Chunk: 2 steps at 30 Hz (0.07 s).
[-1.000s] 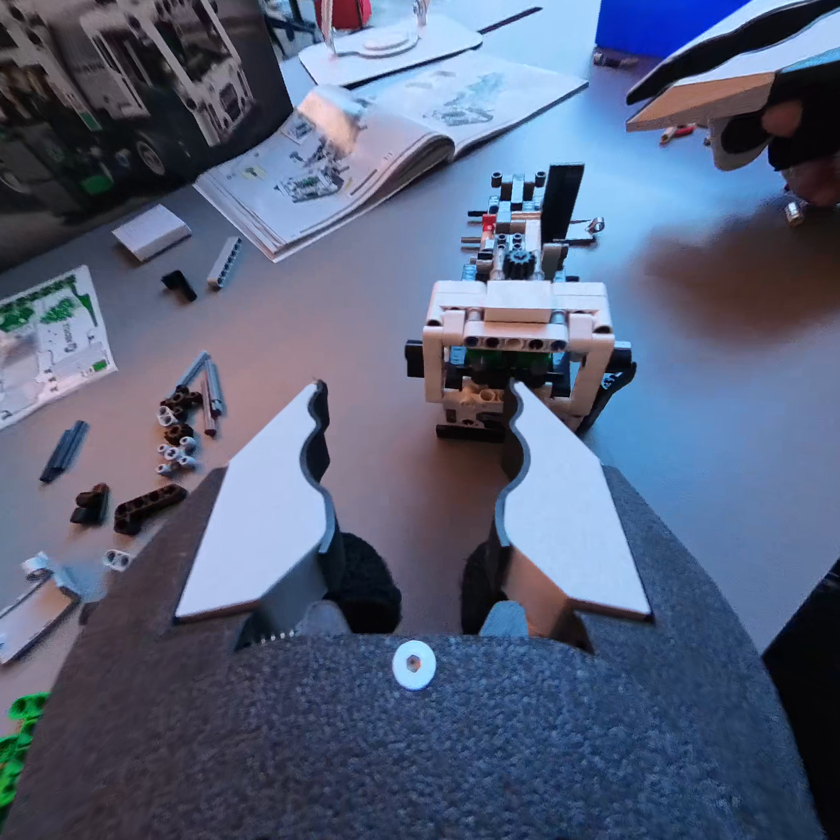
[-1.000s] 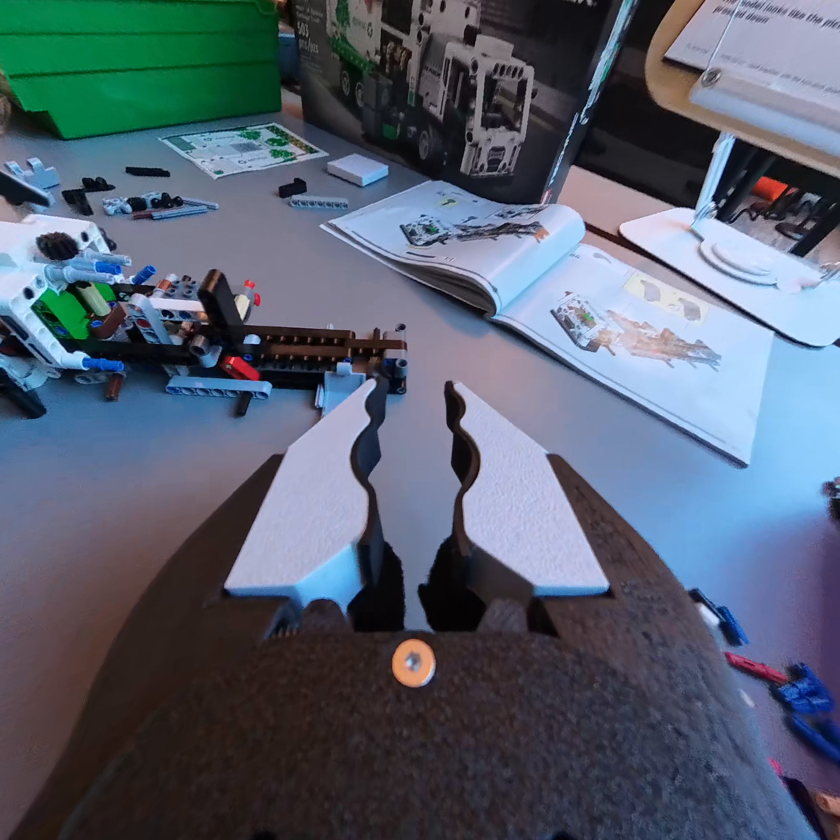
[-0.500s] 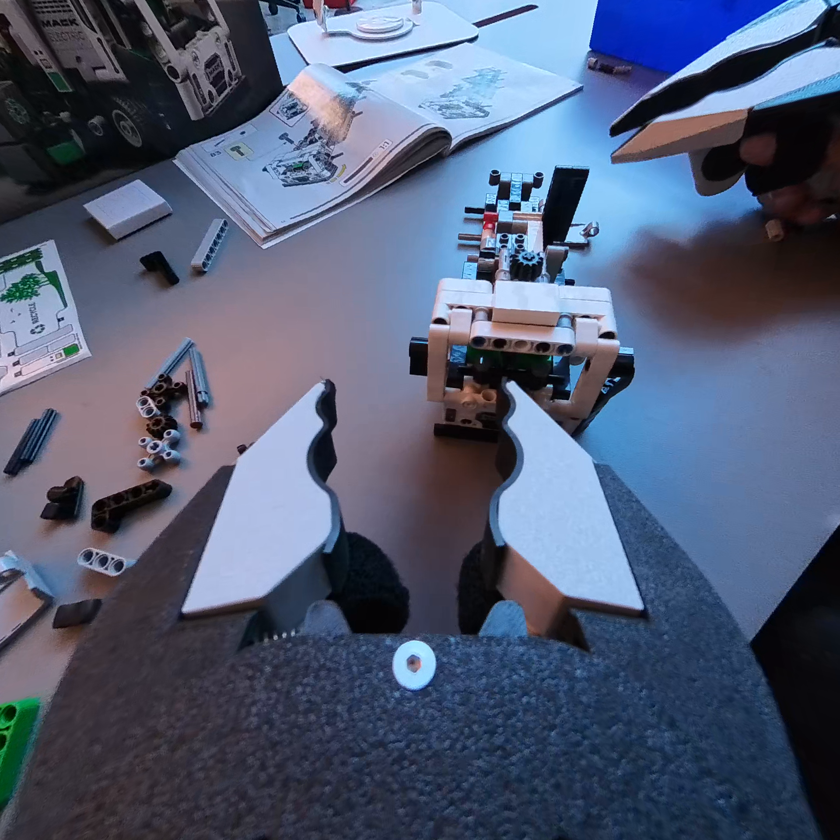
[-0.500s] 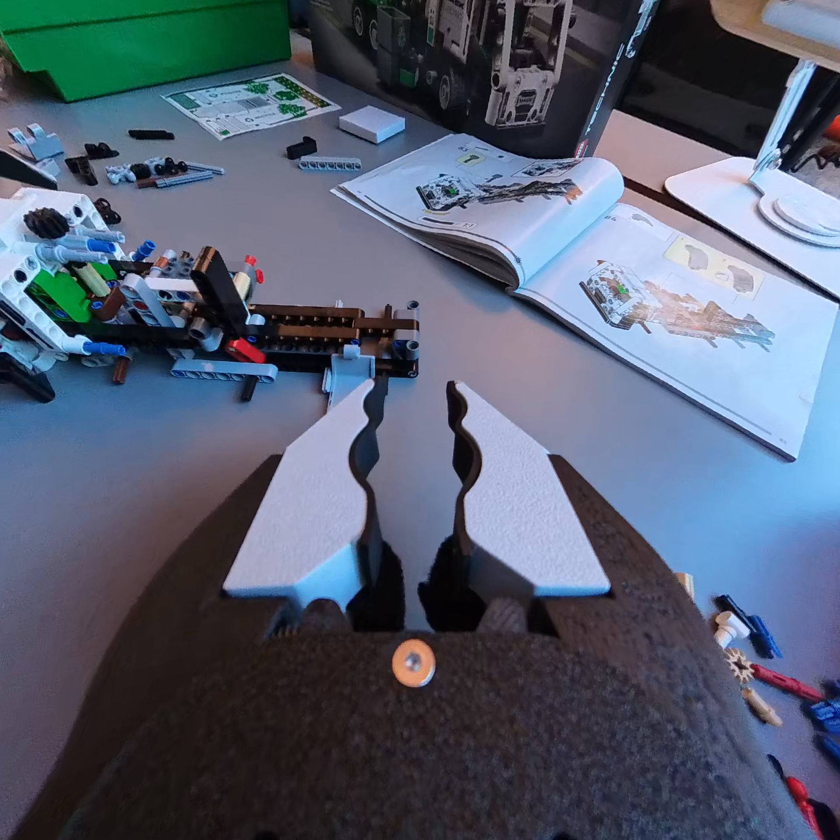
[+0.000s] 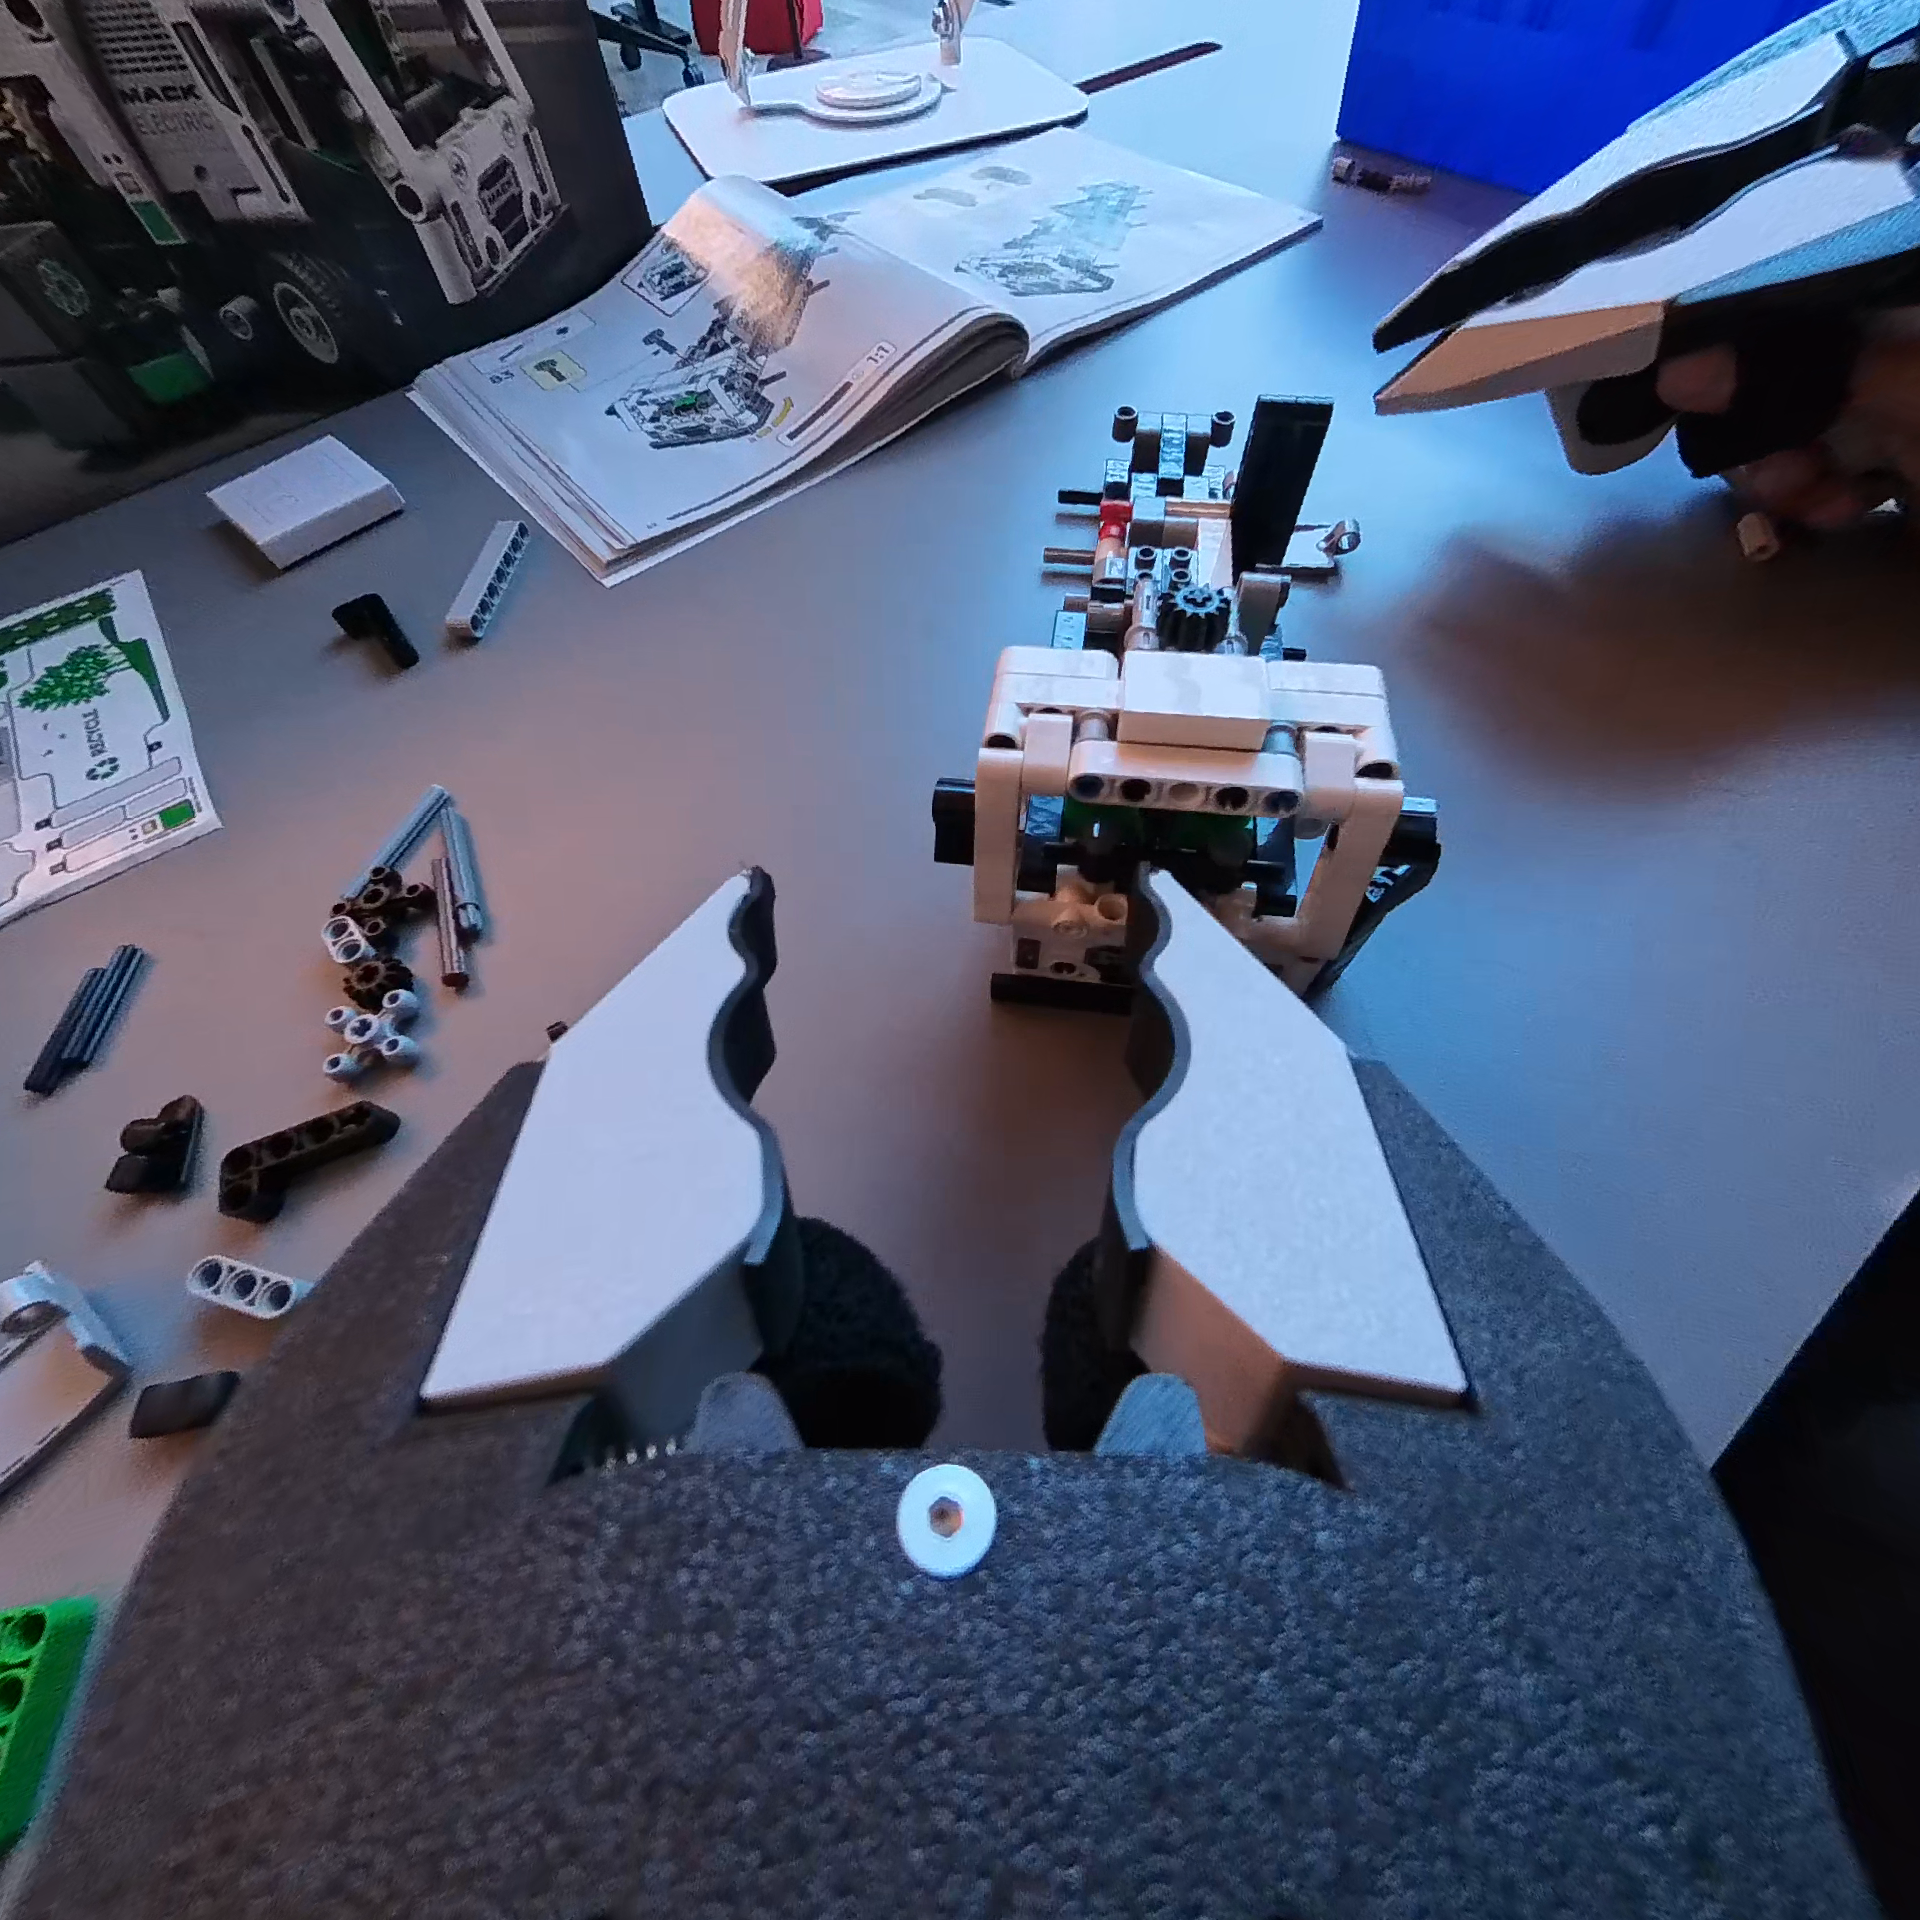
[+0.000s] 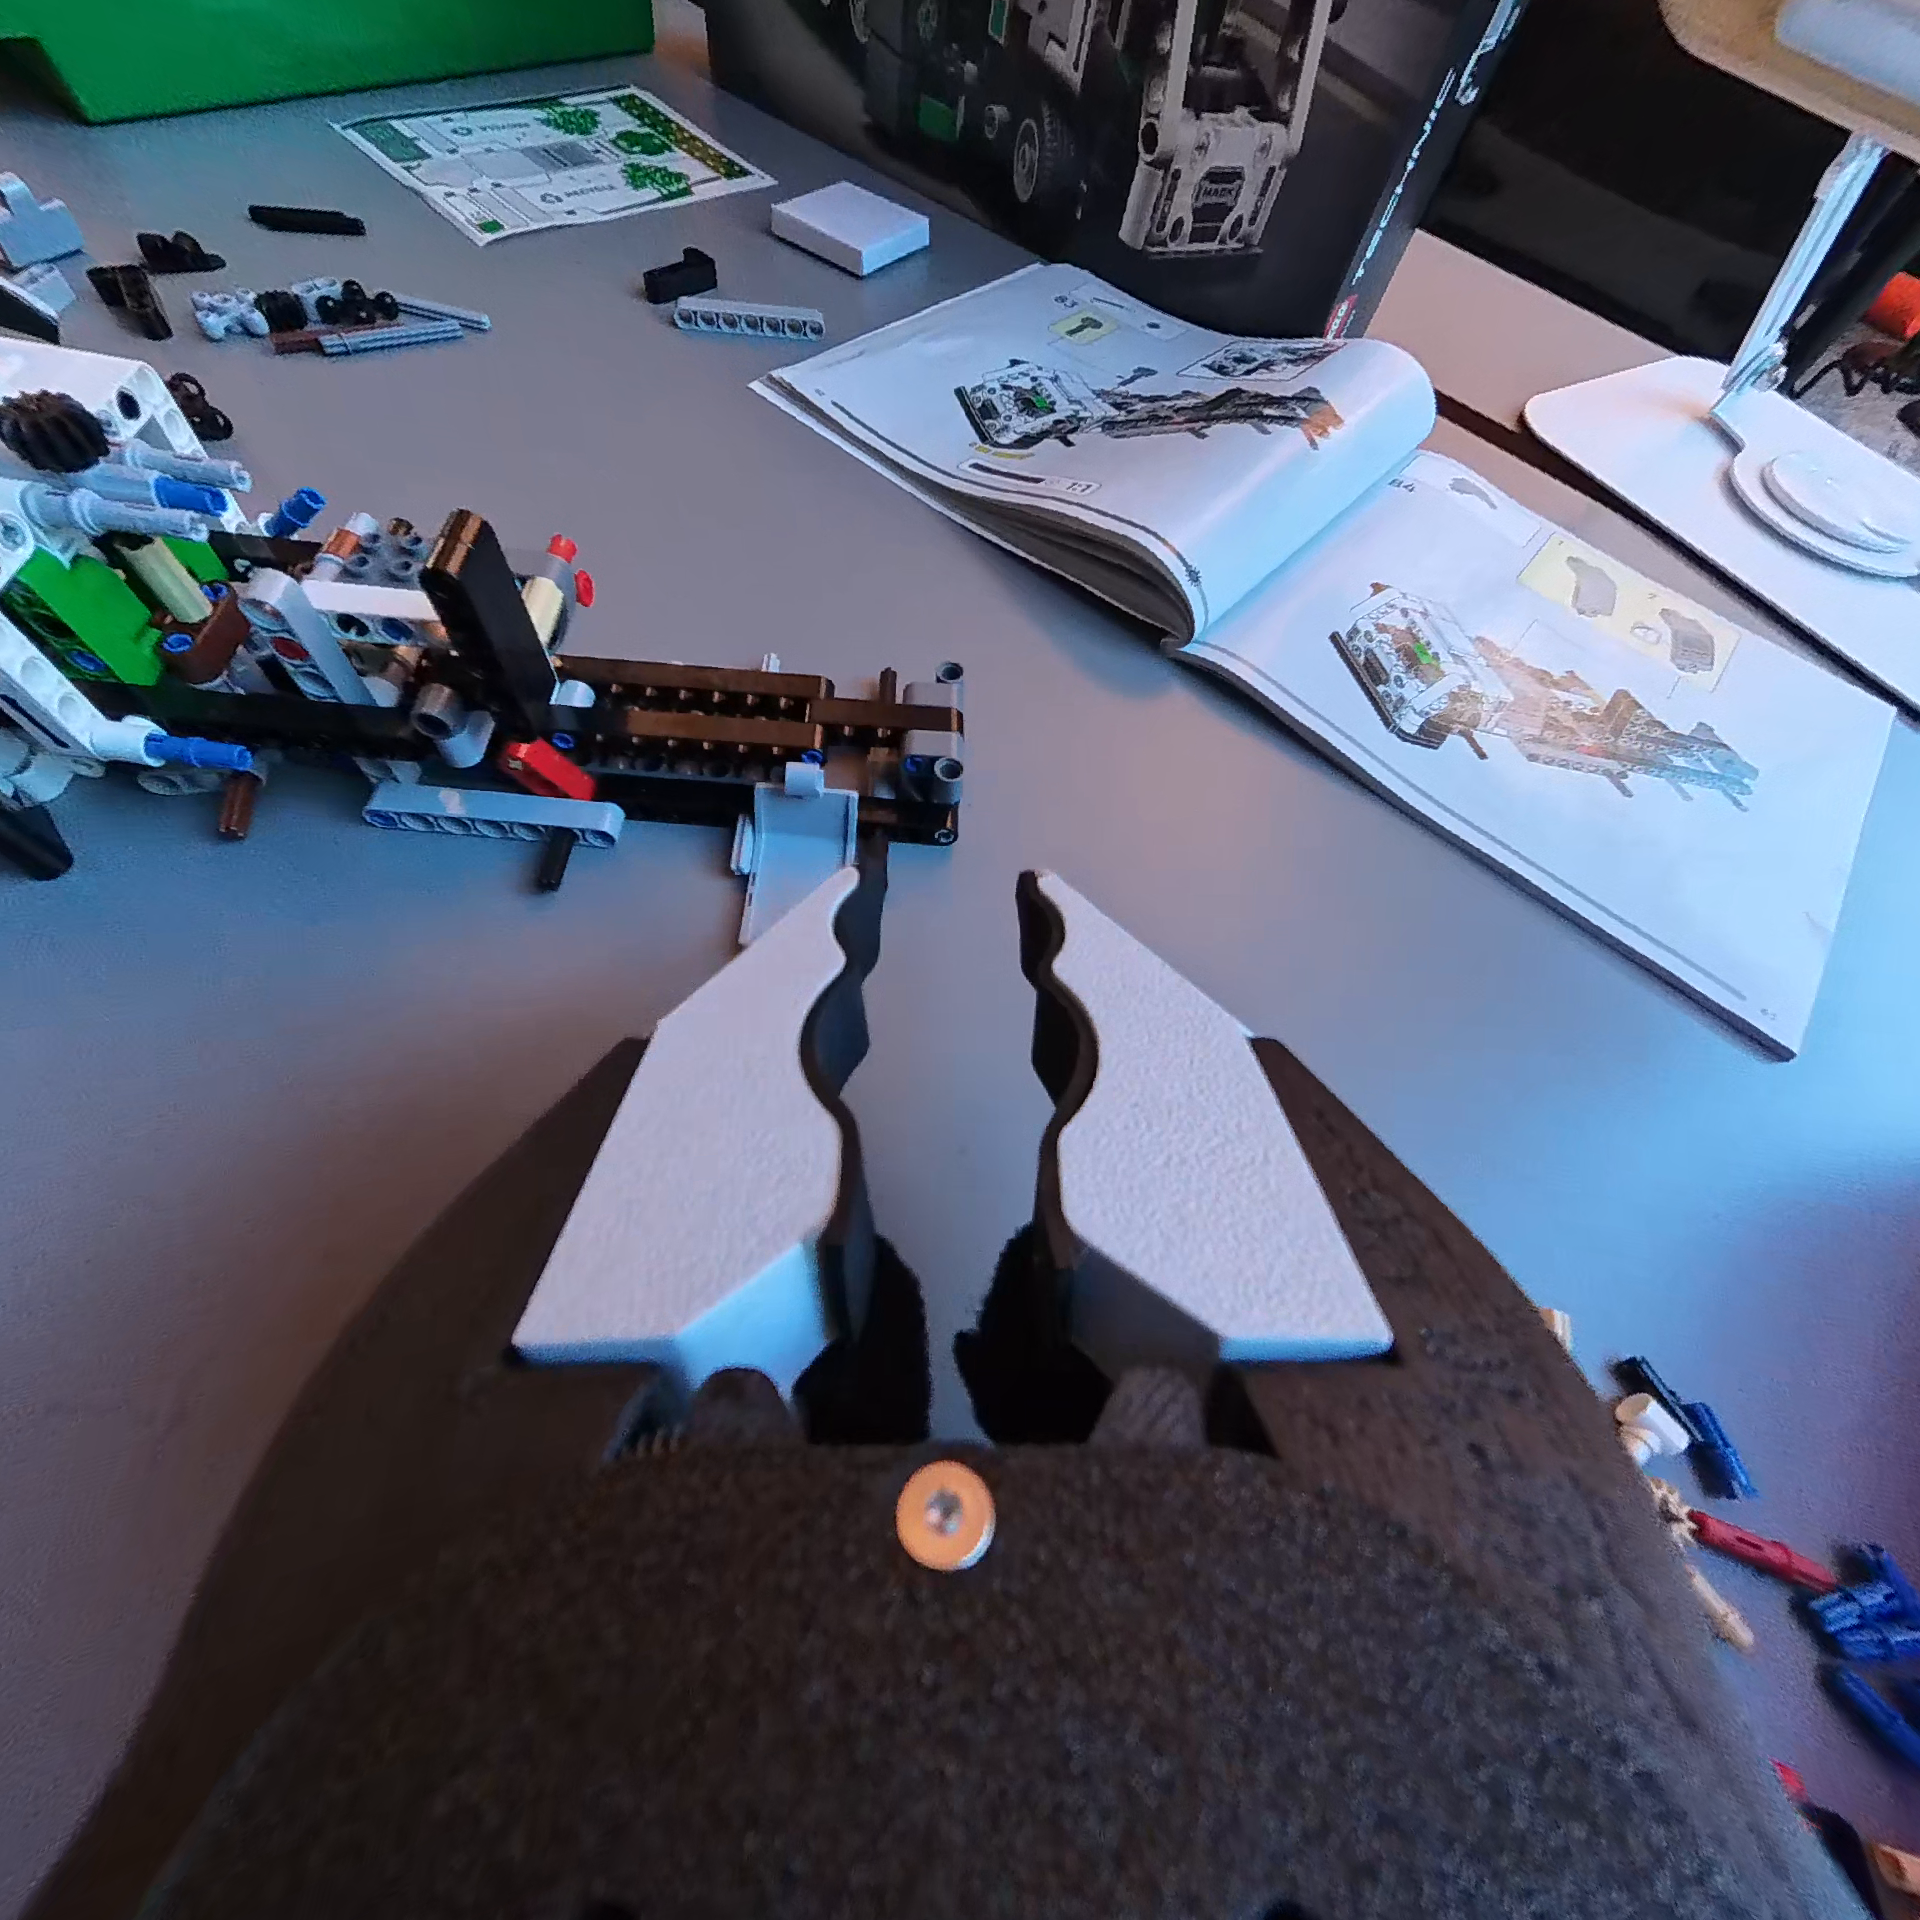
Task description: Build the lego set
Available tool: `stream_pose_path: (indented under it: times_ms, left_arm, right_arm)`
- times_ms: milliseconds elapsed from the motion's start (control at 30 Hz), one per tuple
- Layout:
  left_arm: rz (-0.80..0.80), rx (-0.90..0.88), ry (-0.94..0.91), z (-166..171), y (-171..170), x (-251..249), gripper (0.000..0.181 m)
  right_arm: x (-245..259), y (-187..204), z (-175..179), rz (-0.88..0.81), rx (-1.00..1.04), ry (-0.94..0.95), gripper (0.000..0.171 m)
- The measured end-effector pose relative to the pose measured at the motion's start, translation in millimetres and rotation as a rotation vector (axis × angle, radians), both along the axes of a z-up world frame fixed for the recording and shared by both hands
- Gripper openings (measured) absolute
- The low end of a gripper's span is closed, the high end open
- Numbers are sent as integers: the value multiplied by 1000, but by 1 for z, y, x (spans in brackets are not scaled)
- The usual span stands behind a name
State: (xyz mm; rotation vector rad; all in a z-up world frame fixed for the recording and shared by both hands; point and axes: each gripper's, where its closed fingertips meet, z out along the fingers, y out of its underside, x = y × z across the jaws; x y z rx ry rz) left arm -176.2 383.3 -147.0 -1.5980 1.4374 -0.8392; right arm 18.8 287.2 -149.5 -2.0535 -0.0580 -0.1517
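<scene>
The part-built lego truck chassis [image 5: 1184, 790] lies on the grey table with its white cab front facing my left gripper [image 5: 954, 883]. That gripper is open and empty, and its right fingertip overlaps the cab's lower front; I cannot tell if they touch. In the right wrist view the chassis [image 6: 468, 675] stretches to the left. My right gripper [image 6: 943, 883] is partly open and empty, just short of the chassis's rear end and a grey panel piece [image 6: 795, 842]. The right gripper also shows at the top right of the left wrist view [image 5: 1387, 369].
An open instruction booklet [image 5: 831, 312] [image 6: 1299, 540], the set's box [image 6: 1143, 135], a sticker sheet [image 5: 83, 748] and a white tile [image 5: 307, 499] lie behind. Loose beams and pins [image 5: 384, 935] sit left of the chassis. Blue and red pins [image 6: 1849, 1600] lie at the right. Some 20 cm of space lies between my two pairs of fingers.
My right gripper has drifted a little closer to the rear end of the chassis. My left gripper has barely shifted. Both stay open and empty.
</scene>
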Motion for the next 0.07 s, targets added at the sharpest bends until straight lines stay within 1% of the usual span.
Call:
stream_pose_path:
  times_ms: [67]
  left_arm:
    - [1, 5, -4, 1, 0, 0, 65]
  right_arm:
    - [-1, 0, 0, 2, -2, -10, 25]
